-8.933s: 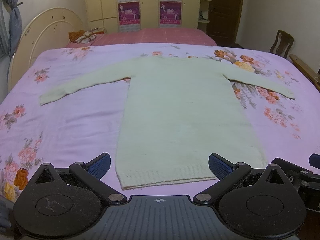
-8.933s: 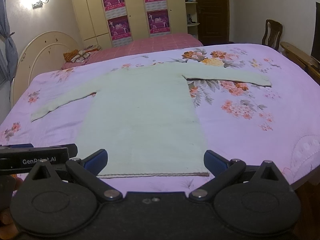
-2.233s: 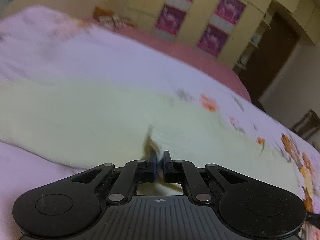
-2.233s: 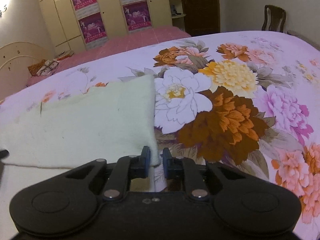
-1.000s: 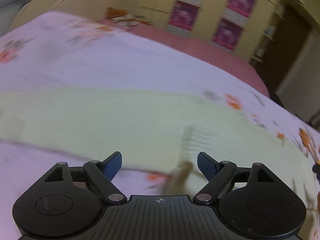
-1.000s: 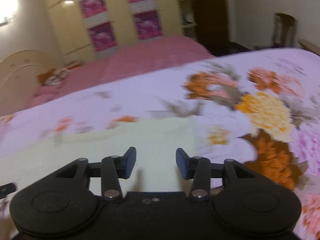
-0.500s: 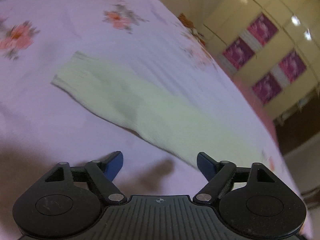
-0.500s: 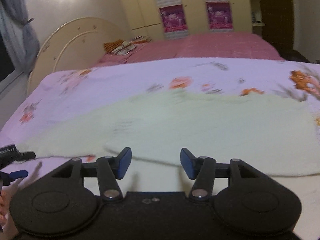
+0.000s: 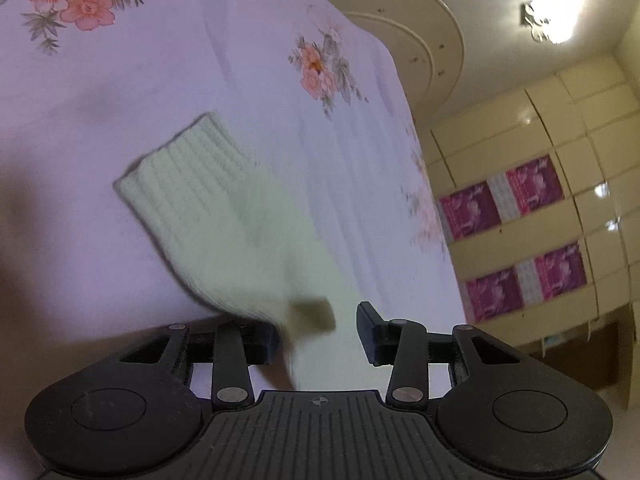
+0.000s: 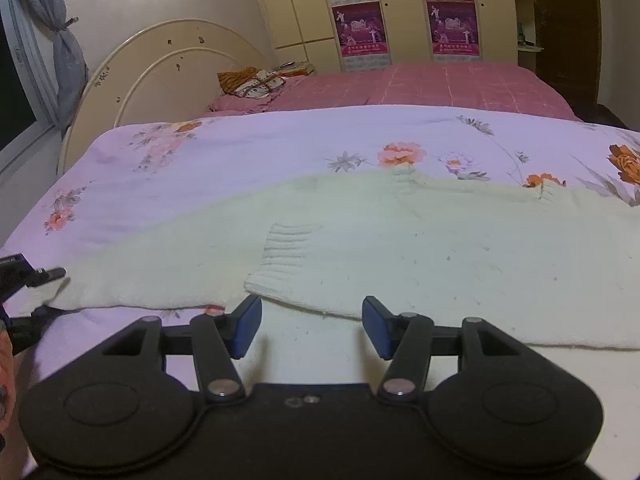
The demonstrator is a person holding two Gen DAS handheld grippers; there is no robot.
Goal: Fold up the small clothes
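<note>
A pale cream knit sweater (image 10: 460, 264) lies flat on a lilac flowered bedspread (image 10: 240, 152). Its right sleeve is folded across the body, with the ribbed cuff (image 10: 286, 258) just ahead of my right gripper (image 10: 312, 326), which is open and empty. In the left wrist view the left sleeve (image 9: 224, 224) runs from its ribbed cuff (image 9: 180, 164) down between the fingers of my left gripper (image 9: 318, 334). The left gripper is open, with sleeve fabric in the gap. The left gripper's tip also shows in the right wrist view (image 10: 36, 300) at the sleeve end.
A cream arched headboard (image 10: 160, 76) stands at the bed's left end. A second bed with a pink cover (image 10: 420, 88) lies behind, with yellow wardrobes (image 10: 400, 12) beyond it. A window with a grey curtain (image 10: 64, 48) is at the left.
Both grippers opened and let go of the sleeves they held 2.2 s ago. The left gripper has moved out to the left sleeve's cuff end and narrowed. The right gripper has drawn back.
</note>
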